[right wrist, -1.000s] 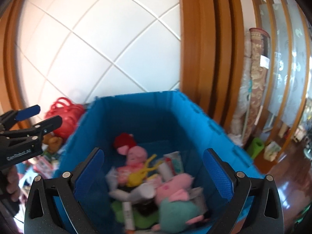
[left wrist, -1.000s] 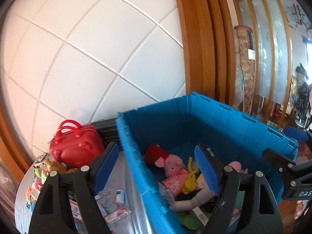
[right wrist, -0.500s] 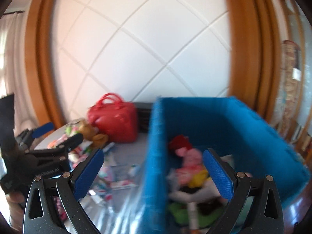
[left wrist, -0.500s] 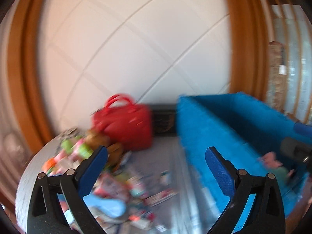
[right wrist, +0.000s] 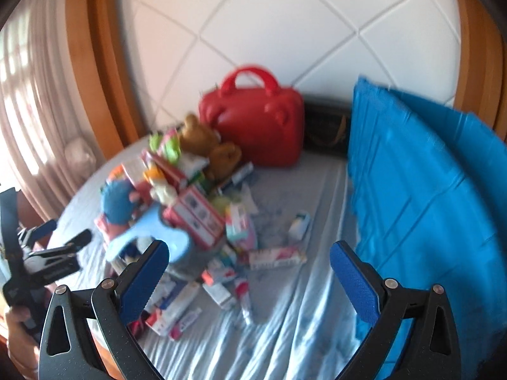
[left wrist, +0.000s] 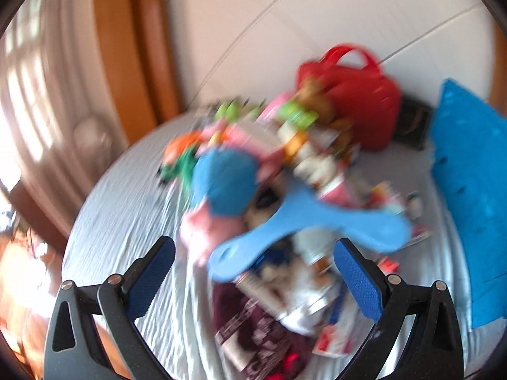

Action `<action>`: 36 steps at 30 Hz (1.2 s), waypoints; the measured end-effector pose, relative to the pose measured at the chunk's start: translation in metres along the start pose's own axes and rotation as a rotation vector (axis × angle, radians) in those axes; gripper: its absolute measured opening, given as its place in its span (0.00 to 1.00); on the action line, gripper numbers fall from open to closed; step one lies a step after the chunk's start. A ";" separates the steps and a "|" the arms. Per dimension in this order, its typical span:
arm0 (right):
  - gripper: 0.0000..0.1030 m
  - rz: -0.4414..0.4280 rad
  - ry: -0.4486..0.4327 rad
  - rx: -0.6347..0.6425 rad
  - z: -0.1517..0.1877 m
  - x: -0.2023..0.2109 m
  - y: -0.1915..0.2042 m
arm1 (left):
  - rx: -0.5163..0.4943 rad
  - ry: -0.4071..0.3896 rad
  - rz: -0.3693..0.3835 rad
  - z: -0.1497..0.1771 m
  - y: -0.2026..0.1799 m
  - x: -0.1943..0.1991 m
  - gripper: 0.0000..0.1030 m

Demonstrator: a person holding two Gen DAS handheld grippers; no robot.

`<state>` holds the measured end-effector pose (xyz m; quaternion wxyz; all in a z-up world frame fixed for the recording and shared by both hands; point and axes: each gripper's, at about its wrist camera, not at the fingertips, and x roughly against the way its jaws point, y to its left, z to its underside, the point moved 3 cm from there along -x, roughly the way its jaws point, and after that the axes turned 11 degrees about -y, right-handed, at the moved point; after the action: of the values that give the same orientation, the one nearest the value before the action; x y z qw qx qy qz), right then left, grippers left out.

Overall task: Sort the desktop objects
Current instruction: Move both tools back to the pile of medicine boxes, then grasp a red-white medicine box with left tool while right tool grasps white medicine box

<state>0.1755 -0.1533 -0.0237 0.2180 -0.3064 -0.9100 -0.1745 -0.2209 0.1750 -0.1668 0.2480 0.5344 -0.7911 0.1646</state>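
A heap of toys and small boxes (right wrist: 190,202) lies on the round table with a pale blue cloth (right wrist: 285,332); the left wrist view shows it blurred (left wrist: 285,190). A light blue plastic piece (left wrist: 304,224) lies on top of the heap. My left gripper (left wrist: 253,278) is open and empty just above the heap's near side; it also shows at the left of the right wrist view (right wrist: 50,253). My right gripper (right wrist: 247,281) is open and empty over the cloth, near scattered tubes and boxes (right wrist: 275,258). The blue crate (right wrist: 427,205) stands at the right.
A red case with handles (right wrist: 256,126) stands against the white tiled wall, a brown teddy bear (right wrist: 206,145) in front of it. A dark box (right wrist: 326,133) sits between case and crate. Wooden frames and a curtain (right wrist: 28,95) are at the left.
Both grippers have swung left, away from the blue crate and over the table. The left one now points down at the heap. Both stayed open and empty.
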 end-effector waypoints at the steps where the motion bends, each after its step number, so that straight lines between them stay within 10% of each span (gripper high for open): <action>1: 1.00 0.002 0.024 -0.005 0.008 -0.009 0.000 | 0.021 0.025 -0.015 0.009 0.007 -0.005 0.99; 10: 1.00 0.034 0.249 0.008 0.085 -0.074 -0.015 | 0.126 0.178 -0.065 0.076 0.017 -0.057 0.89; 17: 1.00 0.004 0.375 -0.017 0.126 -0.101 -0.029 | 0.136 0.231 -0.048 0.090 0.000 -0.093 0.32; 21: 0.95 -0.002 0.410 0.012 0.141 -0.115 -0.025 | 0.140 0.218 -0.031 0.088 -0.005 -0.084 0.26; 25: 0.67 -0.034 0.437 0.037 0.152 -0.131 -0.016 | 0.117 0.181 -0.035 0.081 -0.001 -0.060 0.23; 36: 0.53 -0.076 0.473 0.111 0.162 -0.156 0.005 | 0.137 0.161 -0.052 0.076 0.015 -0.047 0.17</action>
<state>0.2434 -0.1520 -0.2381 0.4347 -0.2101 -0.8527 -0.1993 -0.2368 0.1764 -0.2562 0.2779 0.5554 -0.7414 0.2542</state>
